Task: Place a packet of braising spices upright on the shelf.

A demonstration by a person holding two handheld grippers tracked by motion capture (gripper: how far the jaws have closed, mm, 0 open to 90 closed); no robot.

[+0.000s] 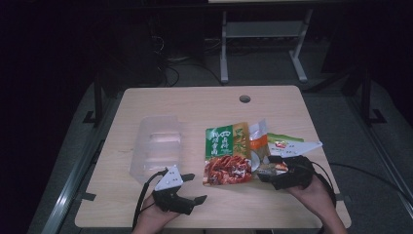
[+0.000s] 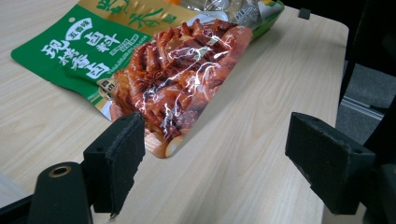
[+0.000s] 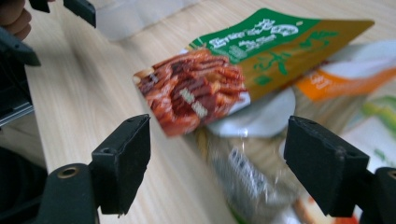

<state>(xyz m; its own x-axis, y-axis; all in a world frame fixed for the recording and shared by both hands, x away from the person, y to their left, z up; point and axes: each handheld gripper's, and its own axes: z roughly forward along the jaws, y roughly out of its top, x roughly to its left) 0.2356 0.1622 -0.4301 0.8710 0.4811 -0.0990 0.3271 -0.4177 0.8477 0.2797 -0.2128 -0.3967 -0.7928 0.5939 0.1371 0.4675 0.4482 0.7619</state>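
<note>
Left claw sits at the lower left of the high view, jaws spread wide with nothing between them, just hovering over bare wood near the table's front edge. In the left gripper view the same claw has its two black pads well apart, and the corner of the green and red snack pouch lies just past the left pad, flat on the table. Right claw is at the lower right of the high view, also spread open, not pinching anything, right up at the pile of packets. Its own view shows the claw with a crinkly clear packet lying between the open jaws, a bit blurred, and the snack pouch beyond it toward the upper middle. In the high view the pouch is in the centre, smaller orange and green packets are tucked beside it on the right, and a clear plastic container sits off to the left.
</note>
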